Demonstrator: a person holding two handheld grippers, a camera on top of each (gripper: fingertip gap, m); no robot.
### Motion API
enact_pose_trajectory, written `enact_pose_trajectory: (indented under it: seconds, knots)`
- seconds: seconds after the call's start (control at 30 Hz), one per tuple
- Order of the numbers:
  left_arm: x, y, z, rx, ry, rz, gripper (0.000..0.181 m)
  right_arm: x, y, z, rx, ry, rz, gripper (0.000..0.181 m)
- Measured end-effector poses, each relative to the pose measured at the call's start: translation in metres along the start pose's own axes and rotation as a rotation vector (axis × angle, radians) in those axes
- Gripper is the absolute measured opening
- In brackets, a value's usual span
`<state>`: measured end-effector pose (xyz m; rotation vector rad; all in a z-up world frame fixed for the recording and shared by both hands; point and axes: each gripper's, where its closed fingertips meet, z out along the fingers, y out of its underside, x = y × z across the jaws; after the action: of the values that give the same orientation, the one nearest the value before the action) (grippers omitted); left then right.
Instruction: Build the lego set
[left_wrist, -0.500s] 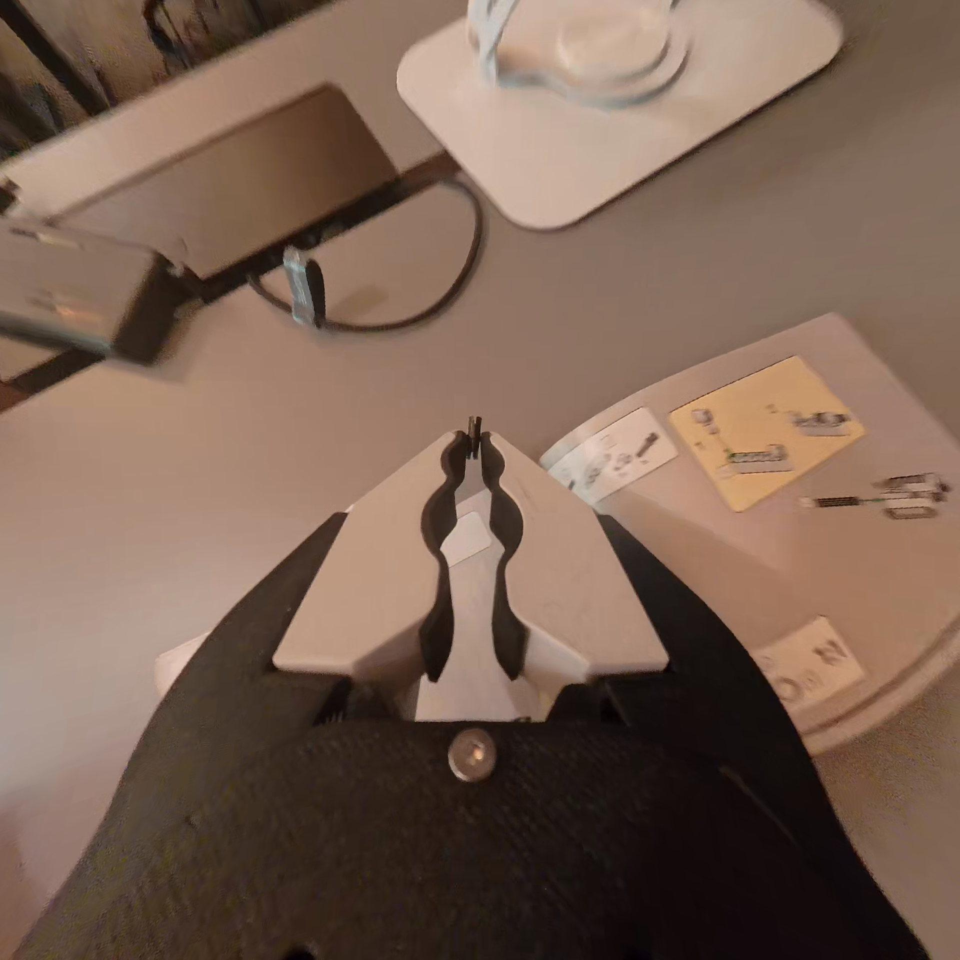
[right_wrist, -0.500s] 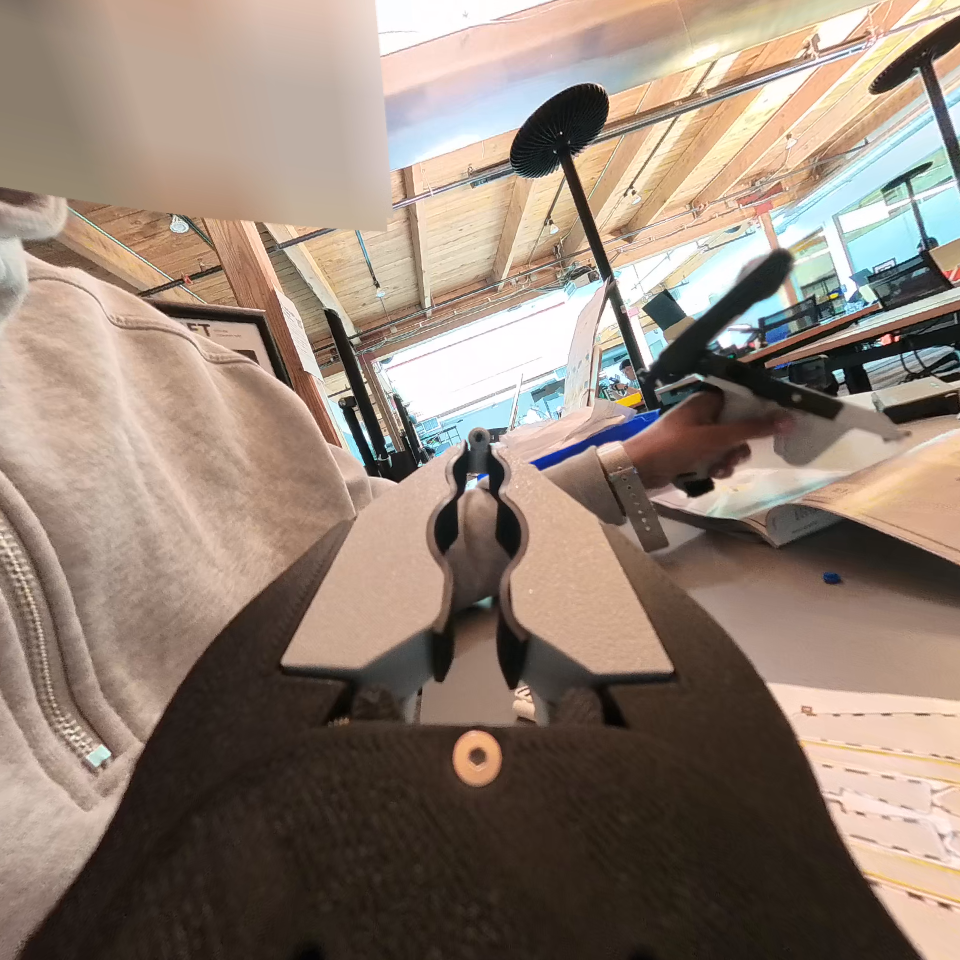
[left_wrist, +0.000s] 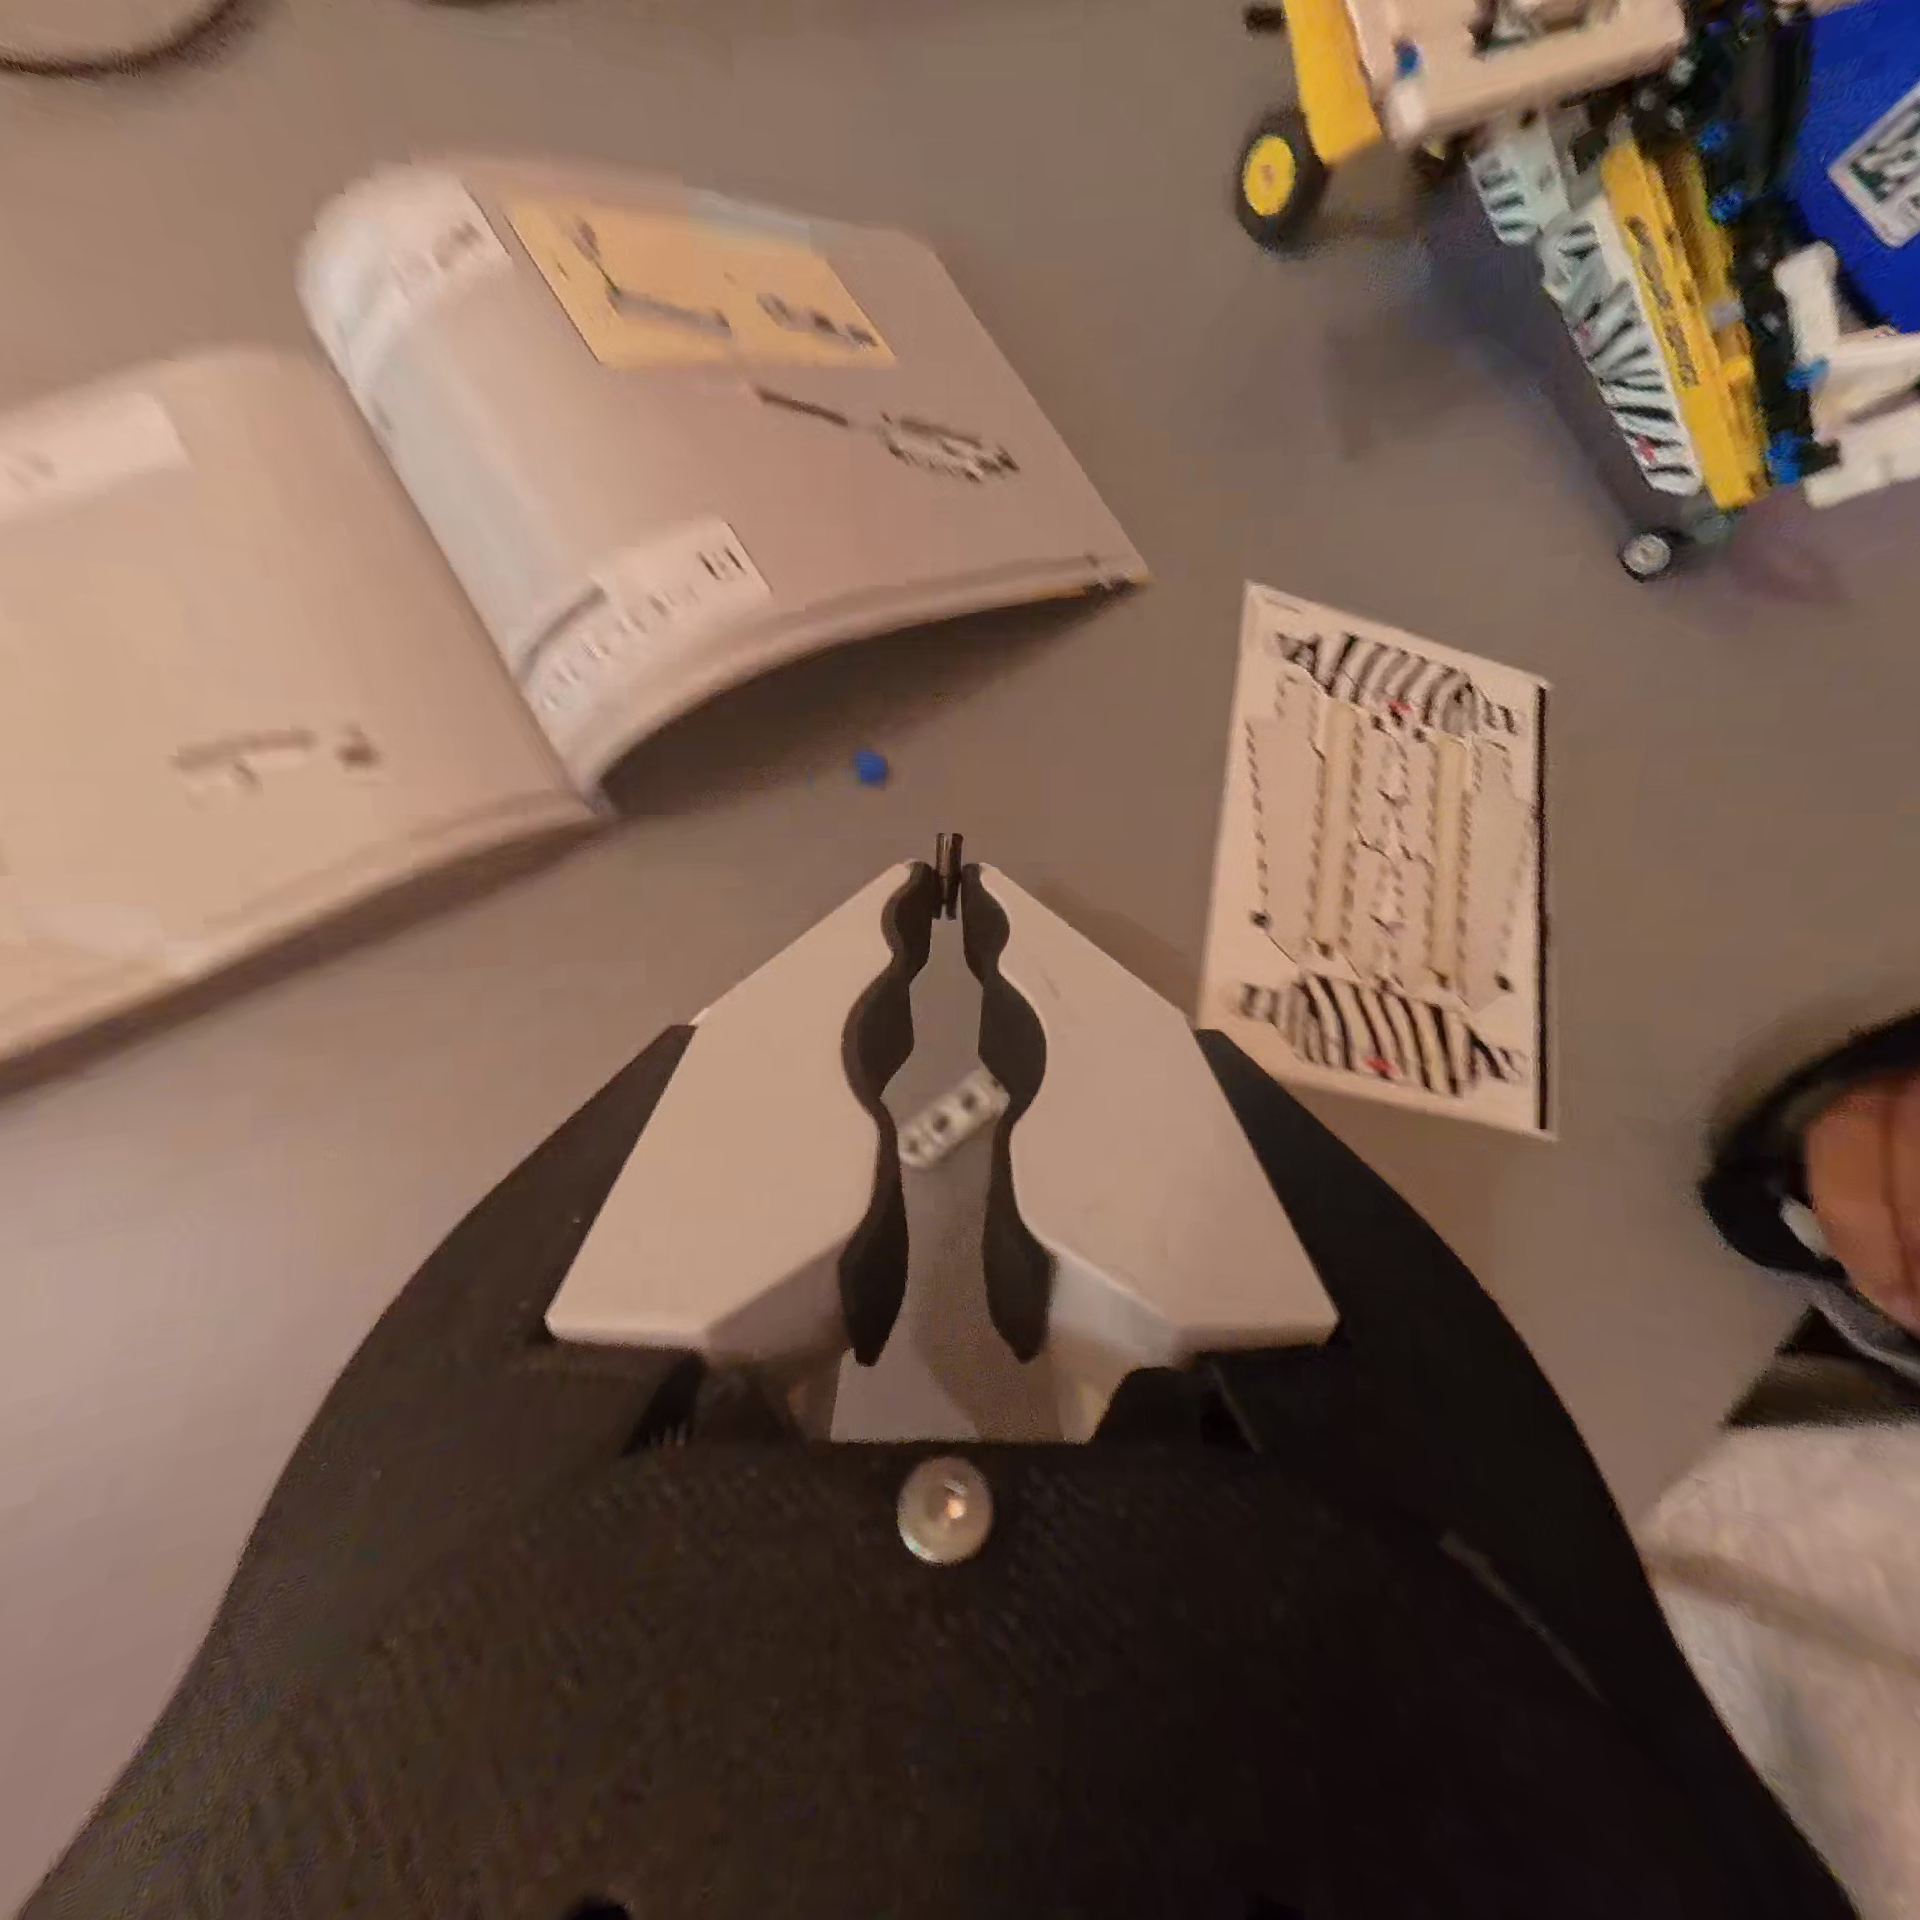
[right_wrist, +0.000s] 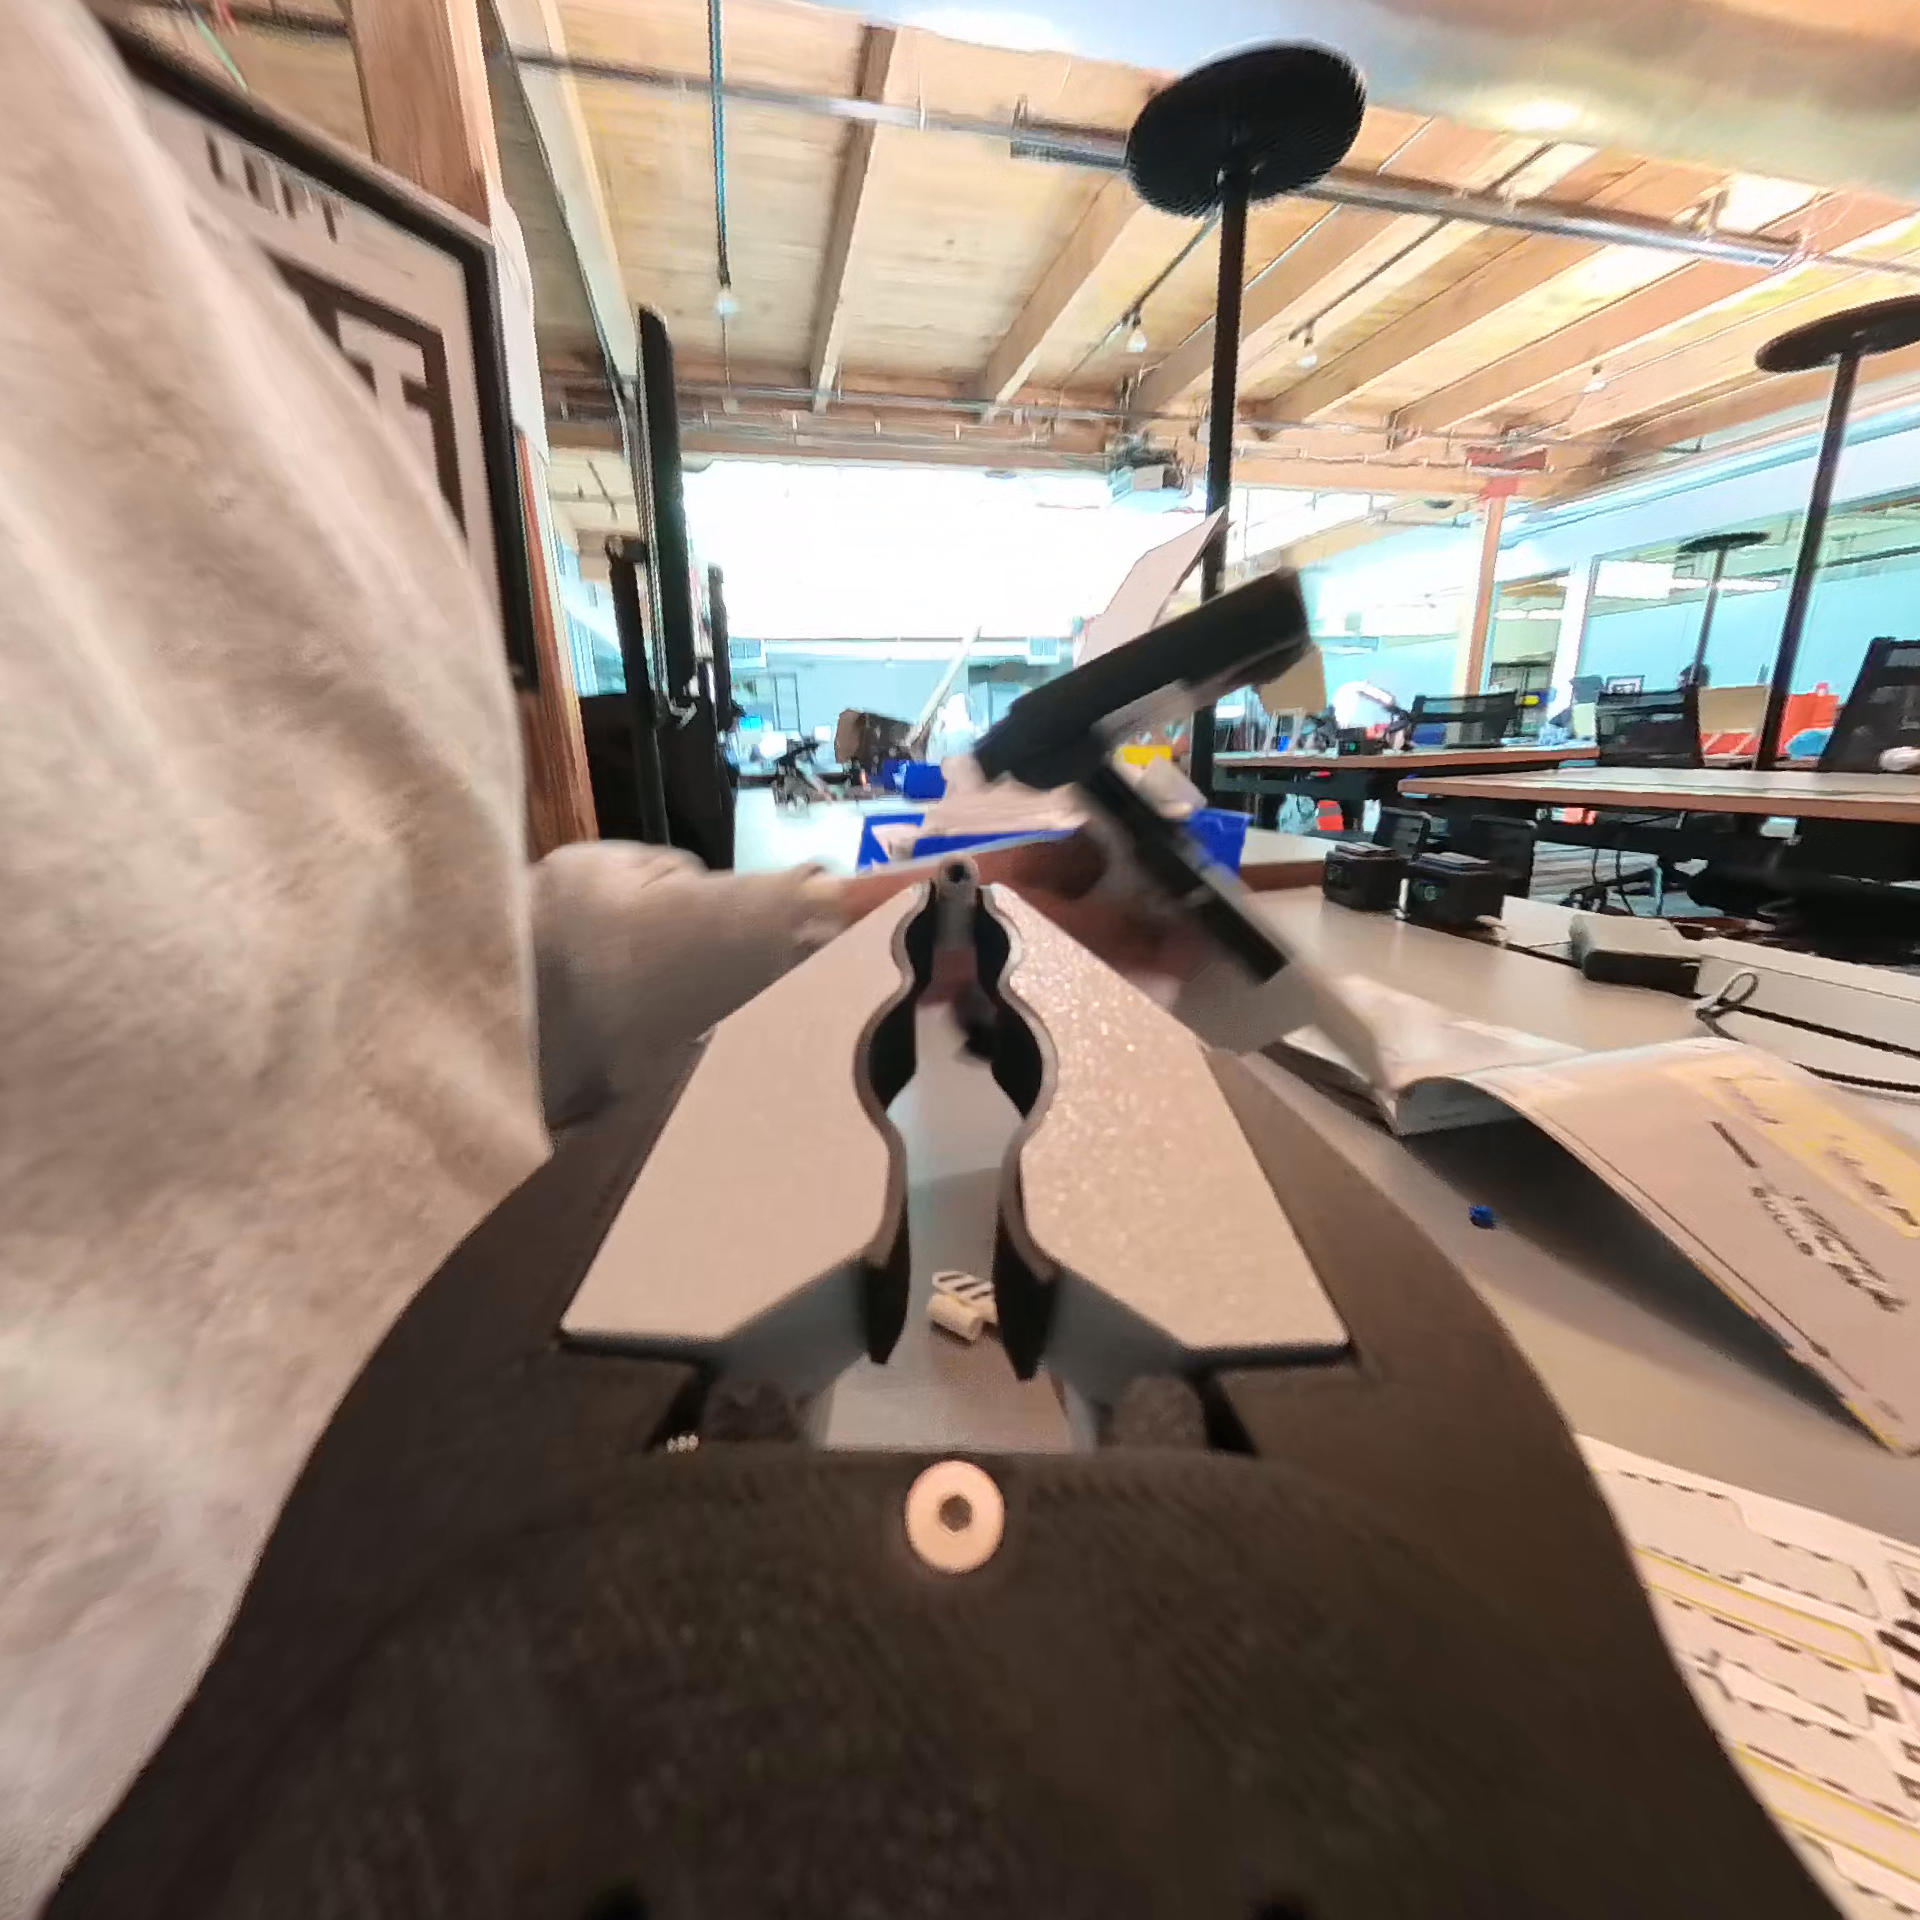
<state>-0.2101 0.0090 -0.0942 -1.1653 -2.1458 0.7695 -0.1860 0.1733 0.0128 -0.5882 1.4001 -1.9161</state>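
Observation:
My left gripper (left_wrist: 948, 873) is shut on a small black pin (left_wrist: 947, 854) and hangs above the grey table. A white beam with holes (left_wrist: 951, 1117) lies on the table below its fingers. A blue pin (left_wrist: 869, 768) lies just ahead. The partly built yellow, white and blue lego vehicle (left_wrist: 1621, 229) stands at the far right. My right gripper (right_wrist: 956, 883) is shut on a small grey tube-shaped piece (right_wrist: 956, 878) and is raised, pointing across the room. The left gripper (right_wrist: 1153, 790) also shows beyond it, in a hand. The white beam (right_wrist: 961, 1304) shows between the right fingers.
An open instruction booklet (left_wrist: 582, 499) lies at the left. A sticker sheet with zebra stripes (left_wrist: 1382, 862) lies at the right. A hand and a light sleeve (left_wrist: 1860, 1226) are at the right edge. A grey sweatshirt (right_wrist: 229, 831) fills the left of the right wrist view. My hands' fingertips stand some 20 cm from each other.
The left gripper has swung back and to the right: the booklet, sticker sheet and lego vehicle have come into its view. In the right wrist view the left gripper has tilted downward and come closer.

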Motion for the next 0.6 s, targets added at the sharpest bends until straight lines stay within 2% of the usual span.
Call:
enact_pose_trajectory:
  seconds: [0.03,0.13,0.33,0.47,0.6]
  knots:
    - [0.009,0.008,-0.002,0.004,0.007,-0.013,0.006,0.001,-0.003,-0.002,0.018,0.002,0.011,0.006]
    - [0.028,0.026,-0.001,-0.013,0.009,-0.024,0.006,0.005,-0.008,-0.005,0.057,0.008,0.047,0.005]
    - [0.02,0.049,0.015,-0.085,-0.073,-0.036,0.008,0.005,-0.009,-0.006,0.07,-0.01,0.088,0.005]
    - [0.019,0.044,0.018,-0.04,-0.058,-0.115,0.006,0.005,-0.011,-0.007,0.078,-0.023,0.107,0.004]
    - [0.018,0.042,0.02,-0.043,-0.074,-0.122,0.008,0.011,-0.015,-0.012,0.11,-0.011,0.148,0.005]
